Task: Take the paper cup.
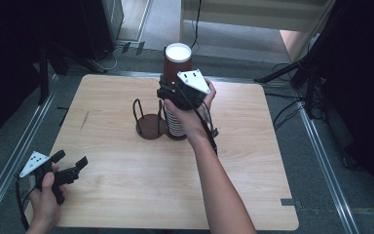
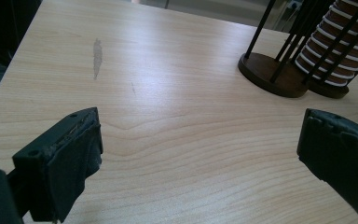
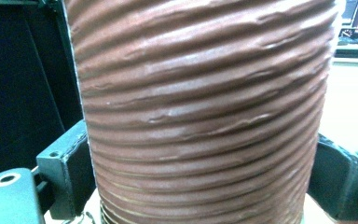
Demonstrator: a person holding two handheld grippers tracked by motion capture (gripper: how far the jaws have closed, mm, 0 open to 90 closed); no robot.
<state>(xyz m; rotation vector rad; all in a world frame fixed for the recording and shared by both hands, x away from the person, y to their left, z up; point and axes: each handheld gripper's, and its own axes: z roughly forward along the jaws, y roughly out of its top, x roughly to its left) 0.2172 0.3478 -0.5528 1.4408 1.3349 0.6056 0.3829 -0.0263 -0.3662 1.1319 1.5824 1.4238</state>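
A brown ribbed paper cup (image 1: 177, 58) with a white inside is held above the table's far middle. My right gripper (image 1: 168, 90) is shut on the cup's lower part; in the right gripper view the cup (image 3: 205, 116) sits between the two black fingers (image 3: 70, 172). Below it, a stack of brown cups with white rims (image 1: 174, 122) stands in a dark wire holder (image 1: 150, 126), whose left bay is empty. My left gripper (image 1: 69, 159) rests open near the table's front left corner. In its own view the left gripper (image 2: 200, 149) has nothing between its jaws, and the stack (image 2: 338, 51) stands far right.
The light wooden table (image 1: 253, 161) has a faint grey smear (image 2: 97, 56) at its left. Black stand legs and cables (image 1: 297, 78) lie on the floor to the right. Metal rails run along both sides of the table.
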